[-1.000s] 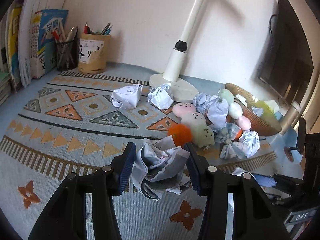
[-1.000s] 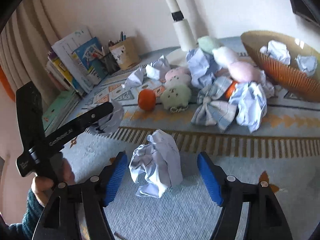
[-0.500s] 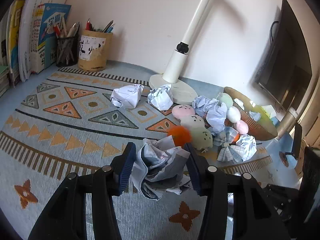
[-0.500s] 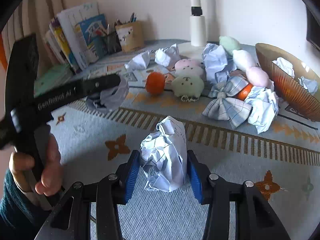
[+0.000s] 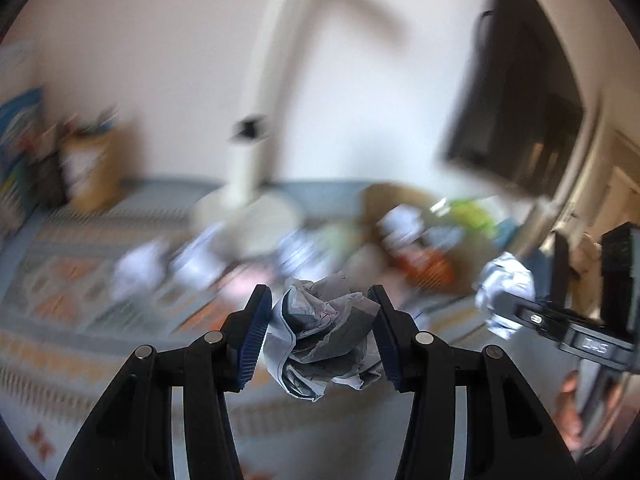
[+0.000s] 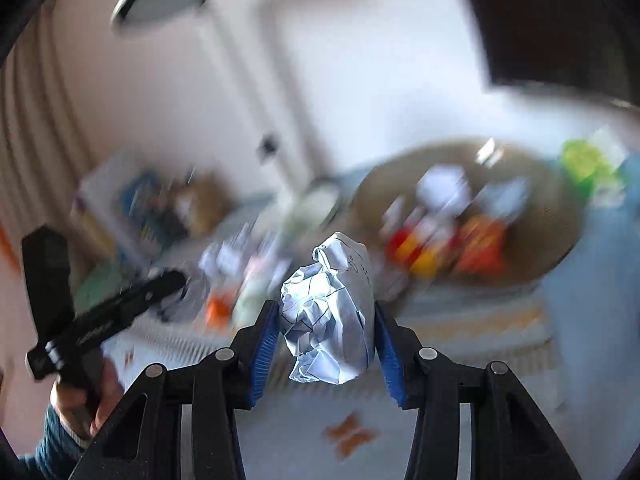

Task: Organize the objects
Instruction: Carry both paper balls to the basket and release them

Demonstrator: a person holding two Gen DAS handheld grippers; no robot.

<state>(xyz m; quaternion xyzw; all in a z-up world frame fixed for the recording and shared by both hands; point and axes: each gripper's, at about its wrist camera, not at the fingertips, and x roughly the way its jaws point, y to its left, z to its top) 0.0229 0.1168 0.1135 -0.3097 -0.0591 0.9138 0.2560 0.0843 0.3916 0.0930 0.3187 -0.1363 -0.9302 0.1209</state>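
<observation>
— Crumpled paper is sitting in both tools, as far as I am seeing it. The left tool (image 5: 320,334) is pinching a grey-shadowed paper ball (image 5: 322,338) between its blue pads, closed down to the ball's width and no further.

— And the right tool (image 6: 323,338)?

— It is gripping a whiter wad (image 6: 330,312) with some pen marks on it, pads pressing on both sides. Both wads are hanging clear of the patterned table cloth (image 6: 480,420), not resting on anything.

— So which step are we looking at?

— I am judging it as the carry. Everything behind the tools is smeared, which suggests fast movement, and the woven basket (image 6: 560,232) is looming ahead of the right tool with pale paper and some red and yellow things already lying in it.

— What is the next move calling for?

— Bringing each wad over the basket's rim before the pads are parting, I think. Paper this light is likely to bounce or catch on the rim, so dropping from low inside the bowl is looking safer.

— Is the left tool equally close?

— Harder to say. In its own view the basket (image 5: 384,196) is lying further off, to the right, beyond a blurred heap of toys and paper.
</observation>
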